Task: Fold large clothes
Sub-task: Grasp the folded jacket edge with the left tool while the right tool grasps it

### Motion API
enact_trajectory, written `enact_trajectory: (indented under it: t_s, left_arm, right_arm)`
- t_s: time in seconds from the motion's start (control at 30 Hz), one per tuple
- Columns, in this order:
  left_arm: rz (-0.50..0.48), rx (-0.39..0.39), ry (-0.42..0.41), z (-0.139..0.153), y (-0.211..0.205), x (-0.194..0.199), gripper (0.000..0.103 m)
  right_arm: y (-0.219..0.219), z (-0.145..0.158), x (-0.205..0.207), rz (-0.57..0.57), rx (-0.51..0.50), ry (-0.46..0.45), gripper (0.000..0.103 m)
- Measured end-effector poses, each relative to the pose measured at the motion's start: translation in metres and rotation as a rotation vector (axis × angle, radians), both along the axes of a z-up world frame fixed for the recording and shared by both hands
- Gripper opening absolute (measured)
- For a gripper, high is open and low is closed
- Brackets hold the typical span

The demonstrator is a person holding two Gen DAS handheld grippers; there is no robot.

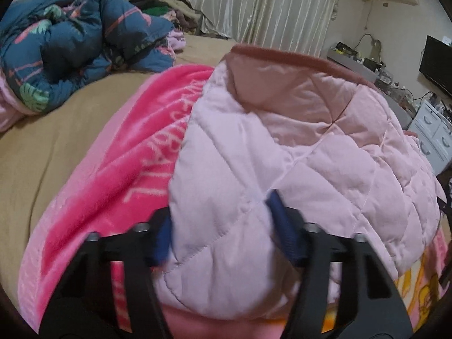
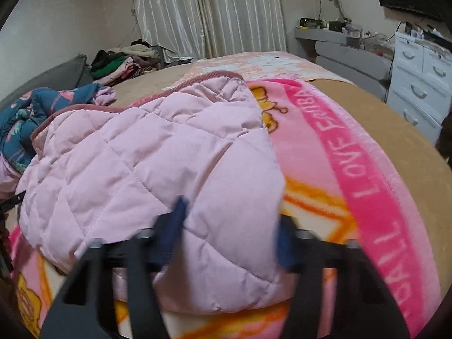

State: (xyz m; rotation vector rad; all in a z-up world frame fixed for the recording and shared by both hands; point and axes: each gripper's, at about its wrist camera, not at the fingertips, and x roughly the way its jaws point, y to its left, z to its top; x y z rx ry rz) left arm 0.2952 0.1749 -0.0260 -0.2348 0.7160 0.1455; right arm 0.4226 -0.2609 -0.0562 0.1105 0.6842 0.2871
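A pale pink quilted garment (image 1: 282, 152) with a darker pink trim lies bunched on a bright pink printed blanket (image 1: 118, 169) on the bed. My left gripper (image 1: 220, 212) has its blue-padded fingers (image 1: 285, 226) spread wide around the garment's near left corner, the fabric bulging between them. In the right wrist view the same quilted garment (image 2: 141, 158) lies on the blanket (image 2: 367, 197). My right gripper (image 2: 230, 217) straddles its near right corner, fingers (image 2: 175, 220) wide apart with fabric between them.
A dark blue floral duvet (image 1: 70, 45) is heaped at the far left of the tan bed (image 1: 42, 147). A pile of clothes (image 2: 121, 62) sits by the curtains. A white drawer unit (image 2: 421, 79) and a grey shelf (image 2: 347, 48) stand at the right.
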Motion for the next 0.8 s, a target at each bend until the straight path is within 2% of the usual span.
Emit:
enact_trajectory:
  t_s: [0.03,0.1,0.2,0.37,0.5,0.8]
  left_arm:
    - [0.001,0.000,-0.006,0.001,-0.001,0.001,0.032]
    - [0.005,0.009,-0.026,0.007,-0.003,0.004,0.023]
    - [0.015,0.009,-0.064,0.021,-0.001,0.014,0.016]
    - [0.021,-0.007,-0.082,0.032,0.007,0.035,0.016]
    - [0.019,0.023,-0.035,0.017,0.006,0.050,0.016]
    - [0.028,0.018,-0.007,0.001,0.012,0.071,0.019]
  right_arm:
    - [-0.002,0.003,0.000,-0.006,0.035,-0.003,0.024]
    - [-0.003,0.010,0.000,-0.014,0.060,-0.025,0.020]
    - [0.000,0.026,-0.001,-0.025,0.046,-0.088,0.019]
    - [-0.002,0.032,0.020,-0.070,0.079,-0.097,0.018]
    - [0.003,0.018,0.034,-0.079,0.021,-0.082,0.018]
    - [0.006,-0.008,0.057,-0.108,0.011,-0.006,0.019]
